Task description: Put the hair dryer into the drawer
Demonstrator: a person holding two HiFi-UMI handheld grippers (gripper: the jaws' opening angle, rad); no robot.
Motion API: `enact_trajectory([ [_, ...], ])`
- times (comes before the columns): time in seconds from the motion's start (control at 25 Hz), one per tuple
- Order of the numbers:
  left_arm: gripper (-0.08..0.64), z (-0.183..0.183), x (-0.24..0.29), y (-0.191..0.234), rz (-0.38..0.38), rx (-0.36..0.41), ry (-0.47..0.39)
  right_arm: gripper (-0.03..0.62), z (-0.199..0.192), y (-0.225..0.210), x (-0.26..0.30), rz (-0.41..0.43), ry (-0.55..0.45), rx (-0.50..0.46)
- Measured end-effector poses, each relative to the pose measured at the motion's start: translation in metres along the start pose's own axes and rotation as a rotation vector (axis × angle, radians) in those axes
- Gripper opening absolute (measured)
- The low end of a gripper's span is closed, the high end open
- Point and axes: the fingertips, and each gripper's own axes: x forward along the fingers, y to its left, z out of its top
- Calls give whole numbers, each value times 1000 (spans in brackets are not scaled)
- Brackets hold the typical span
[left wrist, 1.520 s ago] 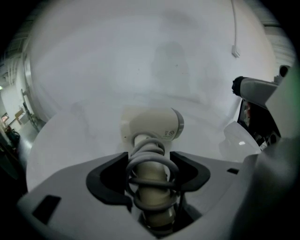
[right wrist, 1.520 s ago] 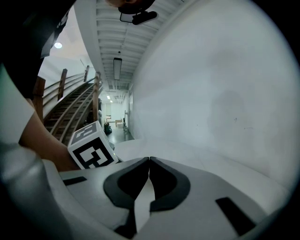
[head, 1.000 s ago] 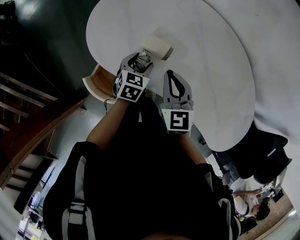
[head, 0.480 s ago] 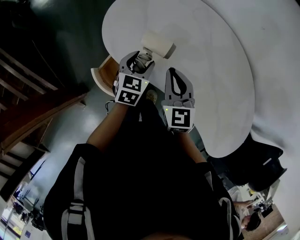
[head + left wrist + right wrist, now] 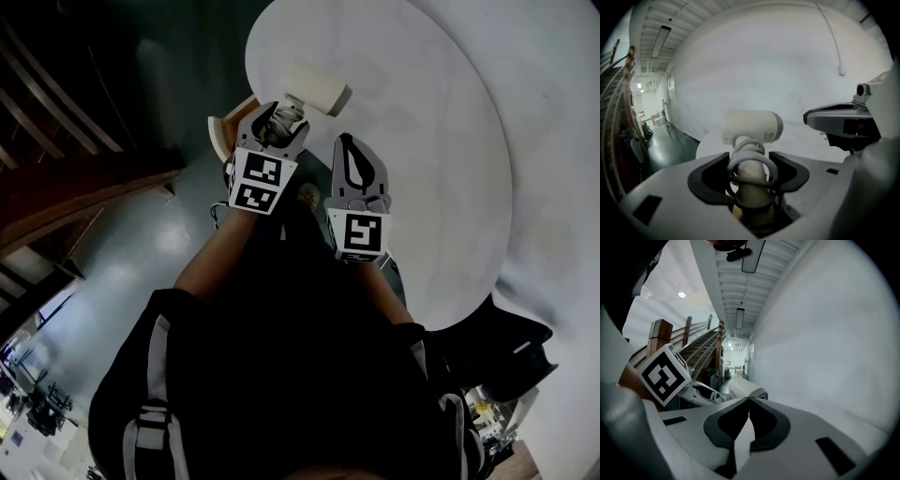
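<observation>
1. At the far left, a light wooden open-topped box (image 5: 230, 117) juts out from under the surface's edge, above a dark glossy floor (image 5: 141, 234).
2. The left forearm reaches forward from the body. The grey plastic left gripper (image 5: 750, 171) tilts downward, its black-and-white marker cube facing the head. Its black padded jaws stand wide and are clamped on a handle.
3. That handle belongs to the smooth, cream, barrel-bodied hair dryer (image 5: 751, 126), with a pale cord coiled round the handle. The barrel lies crosswise above the jaws, over the surface's left edge.
4. Just to the right, a parallel forearm carries the grey right gripper (image 5: 748, 401), nearer level. Its black pads meet, with nothing between them.
5. The round, matt white surface (image 5: 441, 159) spreads far and right.
</observation>
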Motion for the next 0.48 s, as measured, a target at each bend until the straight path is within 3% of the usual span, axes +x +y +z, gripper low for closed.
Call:
enact_trajectory([
  [0.48,265,-29,-42,49,155,-102,9,25,-1,39,10,101,7,-51],
])
